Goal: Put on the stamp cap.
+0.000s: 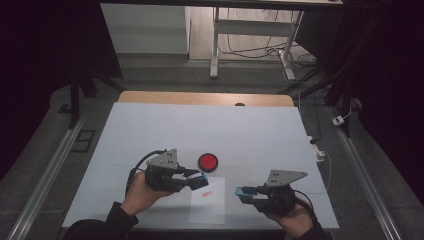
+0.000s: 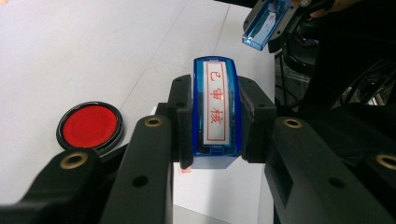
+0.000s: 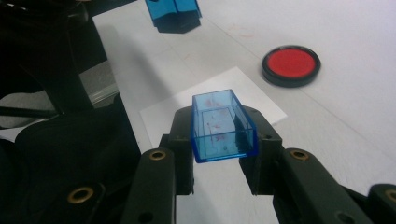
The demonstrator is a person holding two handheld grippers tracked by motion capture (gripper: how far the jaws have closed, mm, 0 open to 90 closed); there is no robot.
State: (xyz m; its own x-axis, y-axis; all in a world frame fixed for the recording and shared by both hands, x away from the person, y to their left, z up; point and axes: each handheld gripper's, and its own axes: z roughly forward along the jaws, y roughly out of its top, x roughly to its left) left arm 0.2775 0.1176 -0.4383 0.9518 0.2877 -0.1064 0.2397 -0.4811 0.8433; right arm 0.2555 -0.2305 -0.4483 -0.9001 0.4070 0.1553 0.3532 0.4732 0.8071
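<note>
My left gripper [image 1: 200, 179] points level over the paper [image 1: 207, 207], clamped on the stamp [image 2: 217, 109]; my right gripper [image 1: 241, 192] pinches its cap [image 3: 222, 126], aimed leftward.

Hidden and cut-off parts

In the left gripper view, the stamp [image 2: 216, 109] hides its lower body between the jaws; the cap [image 2: 267, 21] at 1 o'clock is cut by the top edge. In the high view, the red mark on the paper [image 1: 207, 202] is too small to read.
</note>
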